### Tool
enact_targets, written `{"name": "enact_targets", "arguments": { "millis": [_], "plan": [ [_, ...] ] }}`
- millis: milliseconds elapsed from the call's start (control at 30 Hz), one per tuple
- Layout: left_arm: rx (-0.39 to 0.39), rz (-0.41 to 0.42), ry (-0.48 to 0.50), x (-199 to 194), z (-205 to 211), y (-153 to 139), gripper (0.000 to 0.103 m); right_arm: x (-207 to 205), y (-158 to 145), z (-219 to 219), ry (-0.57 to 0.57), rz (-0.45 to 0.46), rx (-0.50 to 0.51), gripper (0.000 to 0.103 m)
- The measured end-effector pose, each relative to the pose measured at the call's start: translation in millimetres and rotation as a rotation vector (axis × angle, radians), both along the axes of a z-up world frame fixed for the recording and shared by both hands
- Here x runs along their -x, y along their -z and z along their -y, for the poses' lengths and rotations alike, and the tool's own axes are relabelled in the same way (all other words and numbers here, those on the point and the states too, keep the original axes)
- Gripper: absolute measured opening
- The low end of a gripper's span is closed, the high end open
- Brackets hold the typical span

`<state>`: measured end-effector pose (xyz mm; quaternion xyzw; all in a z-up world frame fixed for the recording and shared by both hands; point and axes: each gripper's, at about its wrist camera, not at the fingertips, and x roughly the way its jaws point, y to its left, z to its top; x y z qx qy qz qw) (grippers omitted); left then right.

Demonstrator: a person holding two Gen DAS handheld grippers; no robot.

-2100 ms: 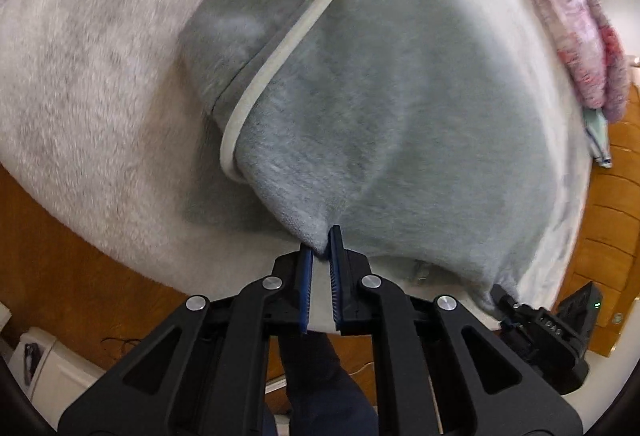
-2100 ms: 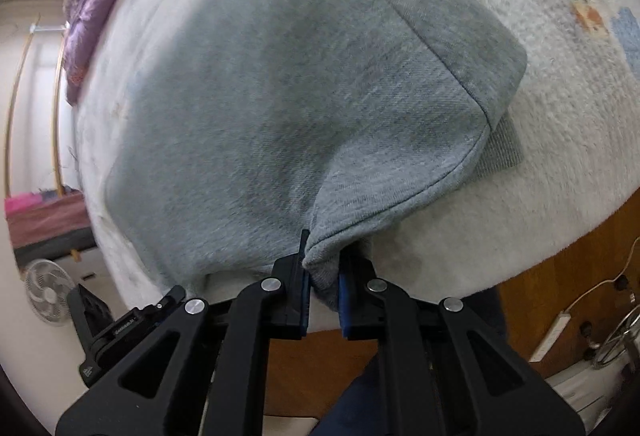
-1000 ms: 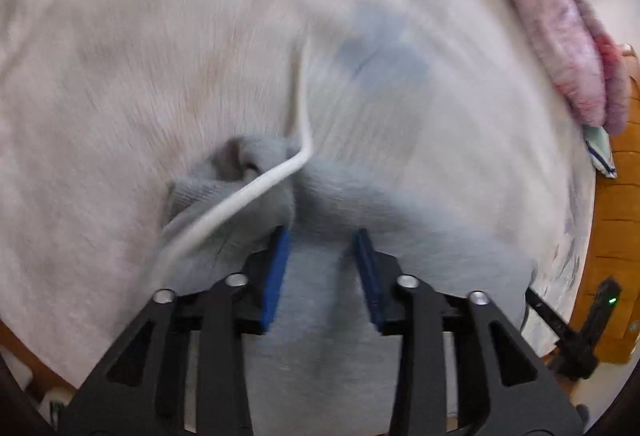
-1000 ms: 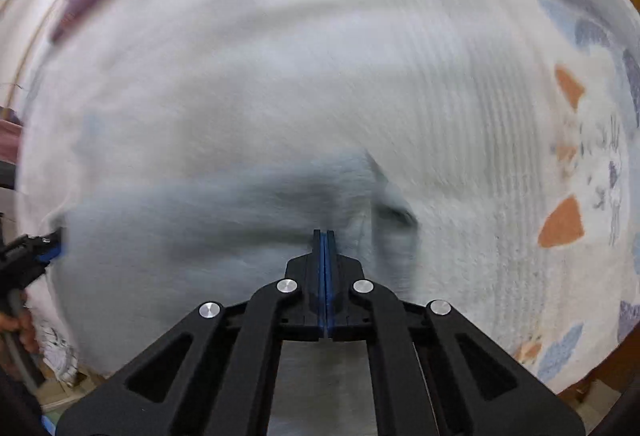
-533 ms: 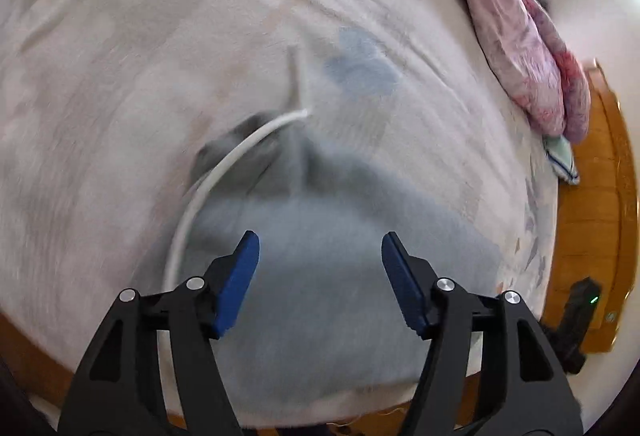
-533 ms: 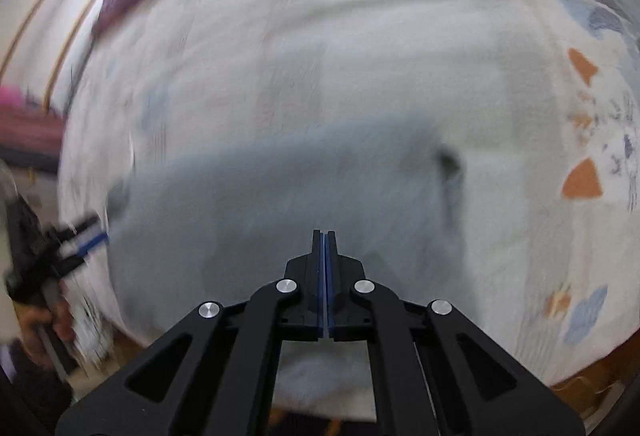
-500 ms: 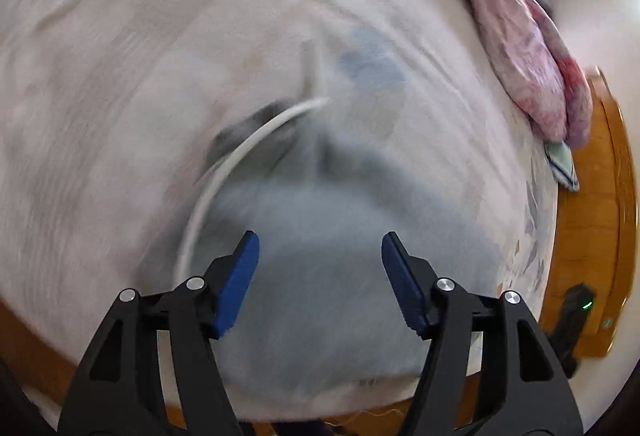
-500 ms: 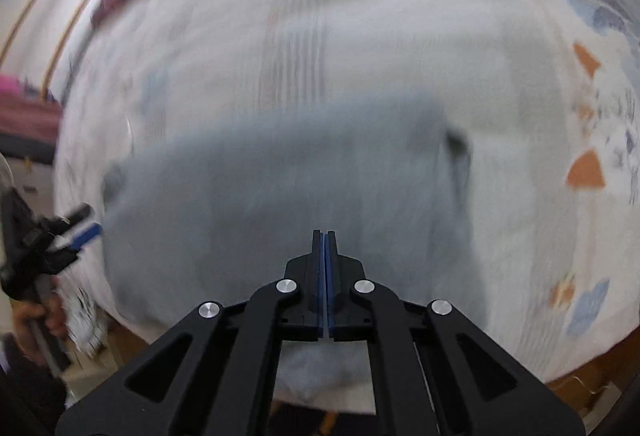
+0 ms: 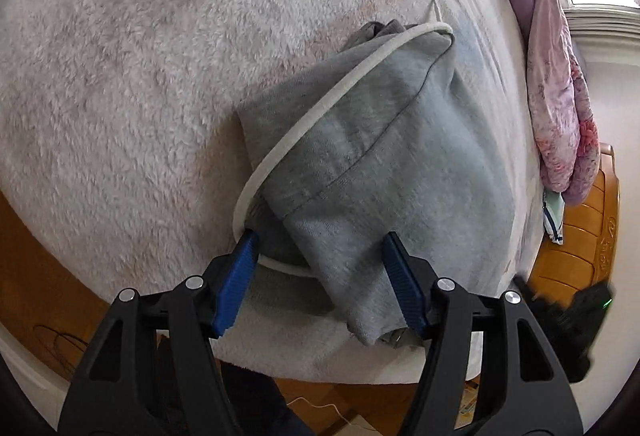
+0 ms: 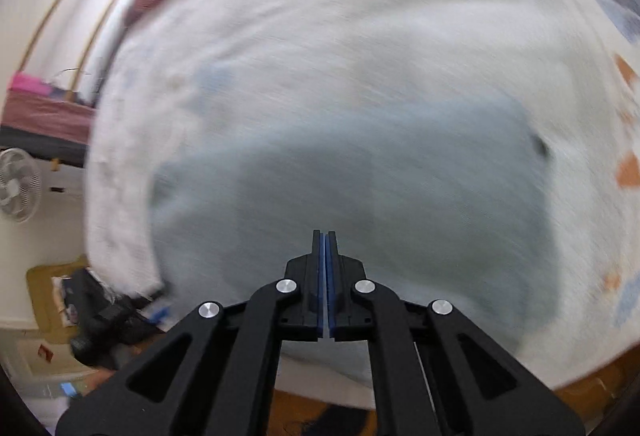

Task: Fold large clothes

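Note:
A grey fleece garment [image 9: 384, 156] with a white drawstring cord [image 9: 320, 112] lies folded on the bed's pale fluffy cover [image 9: 120, 56], its near end hanging at the bed's edge. My left gripper [image 9: 318, 260] is open, its blue pads on either side of the garment's near end, holding nothing. In the blurred right wrist view the garment [image 10: 360, 188] shows as a grey patch ahead of my right gripper [image 10: 325, 236], which is shut and empty above it.
A pink and purple quilt [image 9: 560, 68] is heaped at the far side of the bed. A wooden headboard [image 9: 580, 236] stands at the right. The wooden bed frame [image 9: 32, 256] runs below the near edge. A fan [image 10: 18, 184] stands on the floor at left.
Both grippers held the garment's edge, swung it over onto the bed and let go. The left gripper opened wide and drew back toward the near edge; the right closed empty and is still moving.

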<state>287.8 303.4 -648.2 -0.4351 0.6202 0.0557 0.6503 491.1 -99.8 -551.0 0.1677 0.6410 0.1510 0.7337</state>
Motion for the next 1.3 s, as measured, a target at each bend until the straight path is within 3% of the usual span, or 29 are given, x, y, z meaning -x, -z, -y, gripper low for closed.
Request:
{"name": "enact_targets", "arguments": {
  "millis": [133,233,333,467,633,800,900,1033,1133,1300],
  "plan": [
    [0.014,-0.004,-0.029,-2,0,8,0.065,-30,6,-55,-0.047,0.029,-0.014,0.001],
    [0.022,0.000,-0.022,2,-4,13,0.065,-43,31,-83,-0.071,-0.002,0.100,0.000],
    [0.032,0.009,-0.027,1,-4,16,0.069,-47,65,-83,-0.087,-0.032,0.140,0.000],
    [0.058,0.007,-0.033,-5,-3,17,0.072,-51,71,-82,-0.076,-0.046,0.127,0.000],
    [0.102,-0.002,-0.076,-3,-14,20,0.072,-18,50,-77,-0.057,-0.107,0.088,0.000],
    [0.104,0.000,-0.052,-2,-16,23,0.072,40,63,-75,-0.041,-0.152,0.094,0.000],
    [0.094,-0.012,-0.054,-4,-13,19,0.072,45,79,-69,-0.006,-0.171,0.054,0.000],
    [0.011,0.012,-0.063,-1,-16,-6,0.073,43,74,-65,-0.003,-0.195,0.040,0.000],
    [0.050,-0.075,-0.032,1,-13,14,0.074,54,74,-63,0.024,-0.225,0.037,0.000],
    [0.037,-0.067,-0.002,-4,-5,26,0.076,63,83,-61,0.038,-0.222,0.027,0.000]
  ]
}}
